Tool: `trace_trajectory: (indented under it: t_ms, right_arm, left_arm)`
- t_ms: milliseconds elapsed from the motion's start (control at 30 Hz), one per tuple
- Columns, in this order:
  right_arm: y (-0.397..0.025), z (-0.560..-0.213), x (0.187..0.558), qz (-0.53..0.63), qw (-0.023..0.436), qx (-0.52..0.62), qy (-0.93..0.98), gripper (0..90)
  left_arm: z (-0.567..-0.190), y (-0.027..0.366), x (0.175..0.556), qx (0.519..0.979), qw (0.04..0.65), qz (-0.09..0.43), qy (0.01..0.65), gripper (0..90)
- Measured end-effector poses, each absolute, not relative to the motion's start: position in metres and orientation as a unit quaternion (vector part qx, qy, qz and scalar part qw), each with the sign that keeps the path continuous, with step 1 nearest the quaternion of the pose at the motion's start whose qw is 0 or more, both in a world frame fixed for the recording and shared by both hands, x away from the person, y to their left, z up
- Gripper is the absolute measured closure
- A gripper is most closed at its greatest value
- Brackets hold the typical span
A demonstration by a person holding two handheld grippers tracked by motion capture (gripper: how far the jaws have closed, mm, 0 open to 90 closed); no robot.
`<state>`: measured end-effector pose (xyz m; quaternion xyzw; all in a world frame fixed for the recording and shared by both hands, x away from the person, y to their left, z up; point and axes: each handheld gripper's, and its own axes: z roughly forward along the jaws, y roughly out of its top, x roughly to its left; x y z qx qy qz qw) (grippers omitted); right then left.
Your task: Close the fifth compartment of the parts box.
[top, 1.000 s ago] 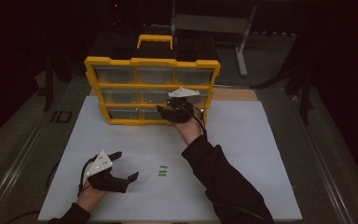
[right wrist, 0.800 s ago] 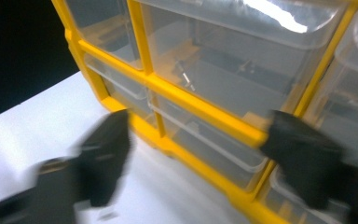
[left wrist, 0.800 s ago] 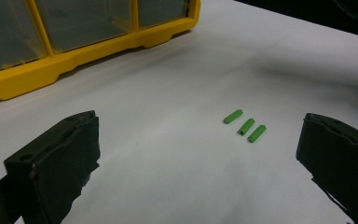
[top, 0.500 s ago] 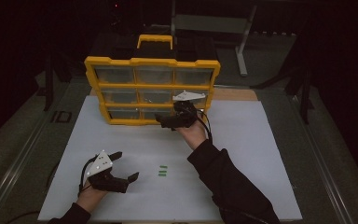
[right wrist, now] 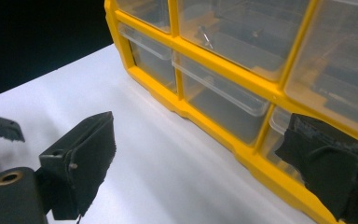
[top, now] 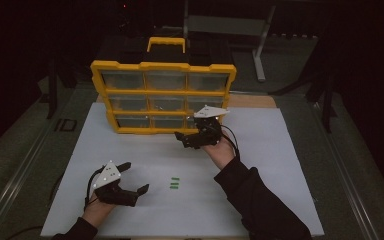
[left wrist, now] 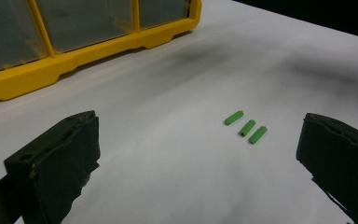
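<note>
The yellow drawer cabinet (top: 163, 95) blocks the white mat's (top: 260, 170) far side; three green pegs (top: 175, 183) lie mid-mat.

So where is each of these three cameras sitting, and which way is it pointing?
High view: above the person's side, looking forward and down on the white table; both forearms, left gripper and right gripper show.
Left gripper view: rides the left gripper, looking past its open fingers at three green pieces.
Right gripper view: rides the right gripper, open fingers facing the yellow drawer cabinet.
Shared: all three show the cabinet.
</note>
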<state>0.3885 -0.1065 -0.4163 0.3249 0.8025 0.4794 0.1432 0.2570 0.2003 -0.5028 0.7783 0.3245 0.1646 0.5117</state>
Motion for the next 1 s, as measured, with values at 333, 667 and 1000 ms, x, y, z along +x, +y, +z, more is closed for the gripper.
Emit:
trace_trajectory:
  t_ms: [333,667,1000]
  right_arm:
    - [-0.131,-0.42,0.373,0.482,0.146,0.305,0.808,13.4]
    - [-0.155,-0.423,0.352,0.487,0.164,0.292,0.807,12.5]
    - [-0.174,-0.436,0.321,0.481,0.182,0.274,0.813,10.4]
  left_arm:
    - [-0.503,0.2,0.257,0.779,0.512,0.163,0.324,0.0]
    - [-0.503,0.2,0.257,0.779,0.513,0.163,0.323,0.0]
    - [-0.503,0.2,0.257,0.779,0.513,0.162,0.323,0.0]
